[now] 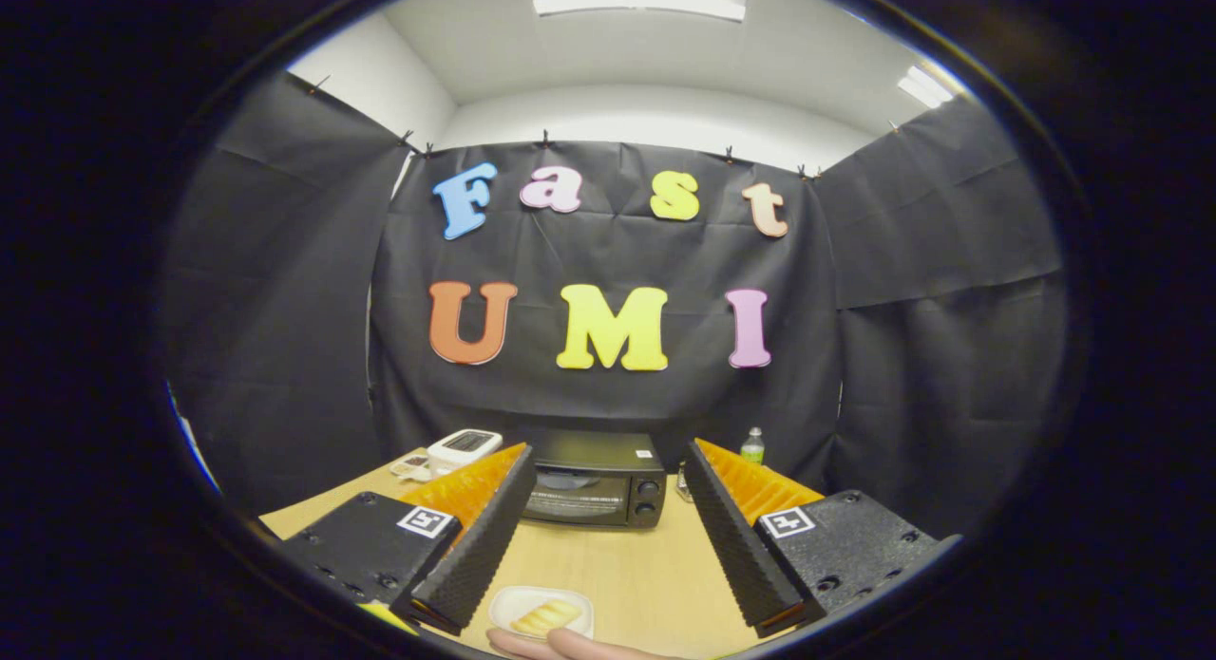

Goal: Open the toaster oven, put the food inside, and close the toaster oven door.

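Black toaster oven [596, 490] with glass door and two knobs on its right side: at far end of the light wooden table [646, 575], door closed, beyond the fingers. Pale yellow food [544, 617] lies on a small white rectangular plate [508, 602] at near table edge, between the finger bases. Gripper [603, 472] released: black ribbed fingers with orange backing spread wide, touching nothing. A hand [560, 645] sits just beside the plate. White device [464, 445] left of oven; green-capped bottle [752, 444] right.
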A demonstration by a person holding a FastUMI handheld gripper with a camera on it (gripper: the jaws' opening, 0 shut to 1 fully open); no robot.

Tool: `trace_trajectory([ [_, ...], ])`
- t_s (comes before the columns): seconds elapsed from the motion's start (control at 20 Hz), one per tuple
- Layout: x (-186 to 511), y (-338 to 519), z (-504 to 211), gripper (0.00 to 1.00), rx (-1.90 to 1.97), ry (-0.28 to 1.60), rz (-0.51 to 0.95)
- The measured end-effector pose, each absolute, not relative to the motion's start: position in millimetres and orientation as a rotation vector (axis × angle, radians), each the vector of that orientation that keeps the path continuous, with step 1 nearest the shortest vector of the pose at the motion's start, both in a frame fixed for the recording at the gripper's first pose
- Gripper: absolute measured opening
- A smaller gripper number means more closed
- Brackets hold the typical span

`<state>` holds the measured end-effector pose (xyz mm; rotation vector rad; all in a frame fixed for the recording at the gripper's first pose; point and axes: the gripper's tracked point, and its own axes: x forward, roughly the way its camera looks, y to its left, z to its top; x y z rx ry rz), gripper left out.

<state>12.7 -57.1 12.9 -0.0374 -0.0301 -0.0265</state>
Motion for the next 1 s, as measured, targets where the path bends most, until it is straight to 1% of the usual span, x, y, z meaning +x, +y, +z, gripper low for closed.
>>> trace_trajectory([
  [0.3, 41.9, -52.3, 11.6, 1.00, -0.045, 0.013, -0.026],
  [0.45, 70.5, -46.8, 3.7, 1.00, -0.053, 0.045, -0.007],
  [0.65, 132.6, -42.0, -12.3, 1.00, -0.003, 0.111, 0.013],
  [1.0, 245.1, -15.9, -36.4, 1.00, -0.037, 0.106, 0.096],
])
